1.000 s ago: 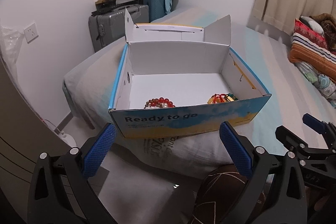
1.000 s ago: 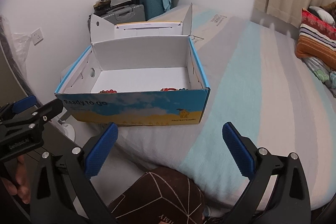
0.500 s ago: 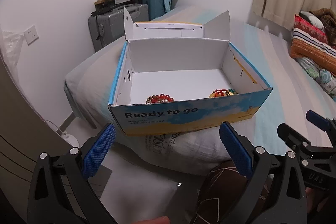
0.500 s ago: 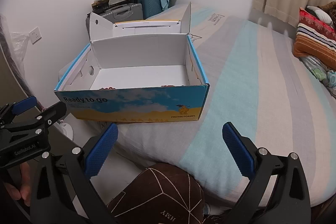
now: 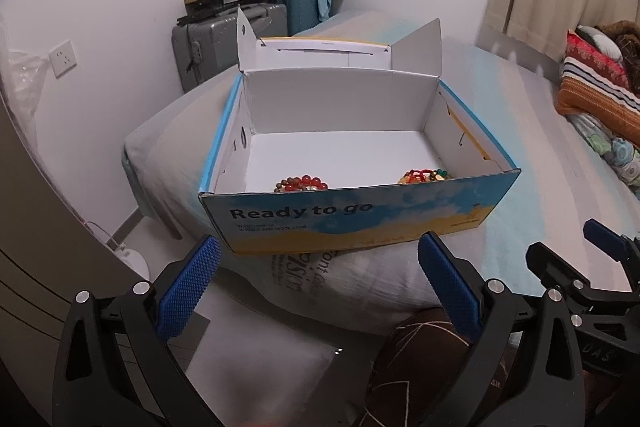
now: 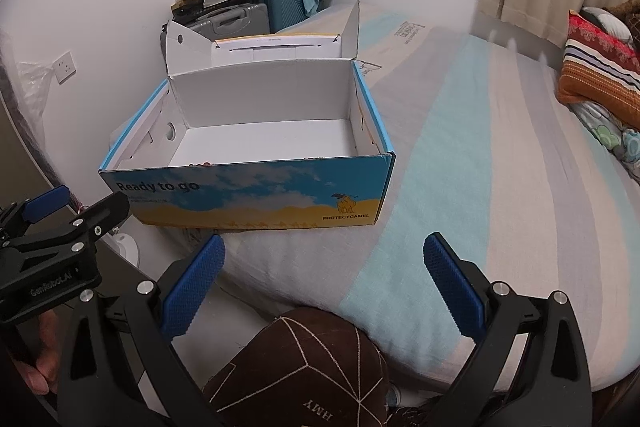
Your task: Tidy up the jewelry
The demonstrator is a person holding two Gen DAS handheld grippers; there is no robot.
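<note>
Bed in small bedroom; left gripper and right gripper both wide, empty, short of open box dead ahead, left nearer red bead bracelet and mixed bead bundle behind front wall; printed "Ready to go", "PROTECTCAMEL".

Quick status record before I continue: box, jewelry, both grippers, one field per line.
box: open cardboard box on the bed, lid flap up at the back
jewelry: red bead bracelet and yellow-red beaded piece, apart, both inside by the front wall
left gripper: open, empty, short of the box
right gripper: open, empty, short of the box
</note>
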